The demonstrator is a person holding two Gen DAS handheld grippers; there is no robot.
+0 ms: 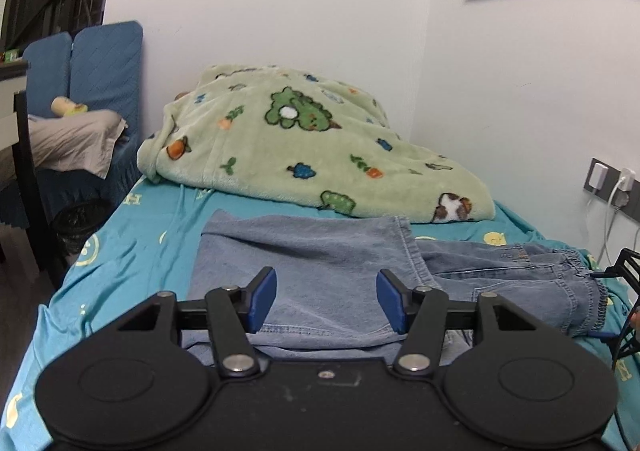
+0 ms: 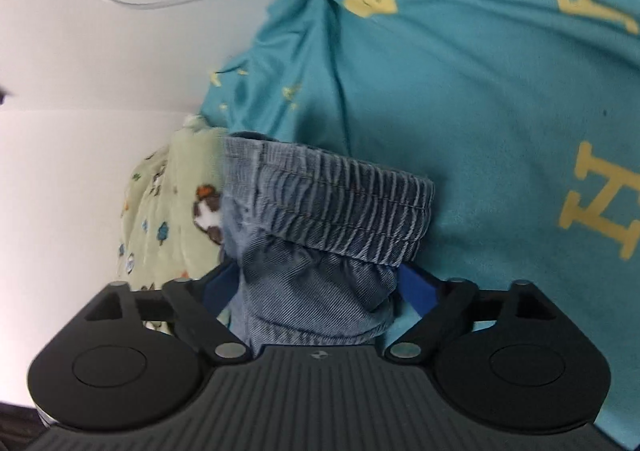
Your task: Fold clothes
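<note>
Across the bed, a teal sheet (image 1: 132,251) with yellow letters and smiley prints, wrinkled toward the left edge. At the far end, against the wall, a pale green fleece blanket (image 1: 280,155) heaped in a mound, printed with carrots and small animals.

Nearer, around the middle of the bed and running to its right edge, light blue jeans (image 1: 320,251). Lie partly folded, with one leg panel flat on top and its hem toward the blanket. Elastic waistband (image 2: 332,203) and seat bunched up at the right edge.

Over the flat leg panel, near the bed's front edge, the left gripper (image 1: 326,299). Hovers with both blue pads spread apart and only denim showing below the gap, nothing pinched.

At the right edge, the right gripper (image 2: 316,291), its view rolled sideways and a little blurred. Stands with jaws spread wide and the gathered waistband filling the space between them. Cannot tell whether the pads press on the cloth.

Beyond the bed's left far corner, a blue quilted chair (image 1: 104,71). On the right wall, a socket plate (image 1: 608,183) with white chargers and cables.
</note>
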